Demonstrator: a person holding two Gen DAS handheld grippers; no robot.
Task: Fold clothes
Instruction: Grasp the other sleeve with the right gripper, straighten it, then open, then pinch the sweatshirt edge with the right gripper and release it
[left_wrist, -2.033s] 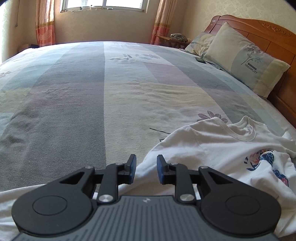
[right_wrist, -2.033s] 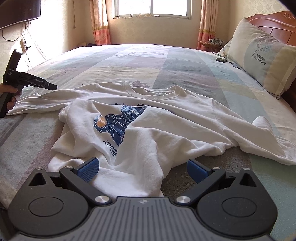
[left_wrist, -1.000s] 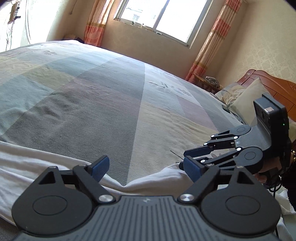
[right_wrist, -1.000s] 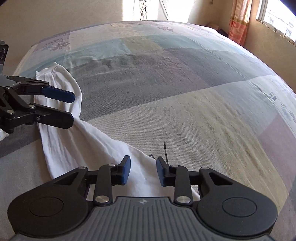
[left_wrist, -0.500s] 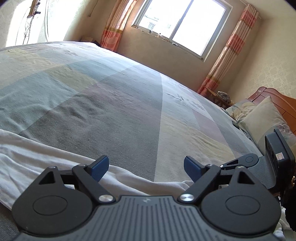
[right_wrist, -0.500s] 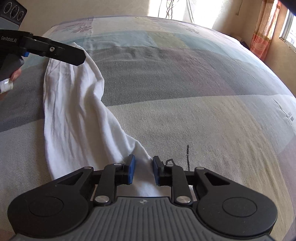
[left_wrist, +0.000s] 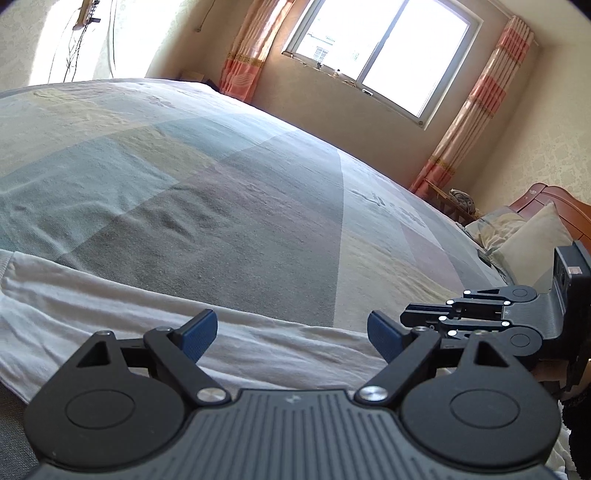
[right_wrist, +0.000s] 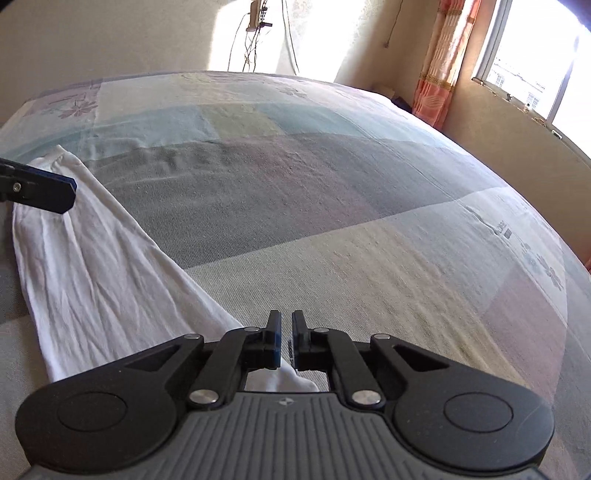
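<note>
Currently: white shirt (right_wrist: 96, 266) on bed (right_wrist: 332, 206), one long strip running from right gripper (right_wrist: 286, 341) away to left gripper (left_wrist: 291, 332). Right jaws nearly closed, pinching the near end. Left jaws wide, empty, over the far end.

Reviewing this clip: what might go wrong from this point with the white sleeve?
The right gripper is nearly shut on only the thin corner of the white sleeve, so the cloth may slip free when pulled. The left gripper is open over the sleeve; closing too low might also pinch the bedspread.
</note>
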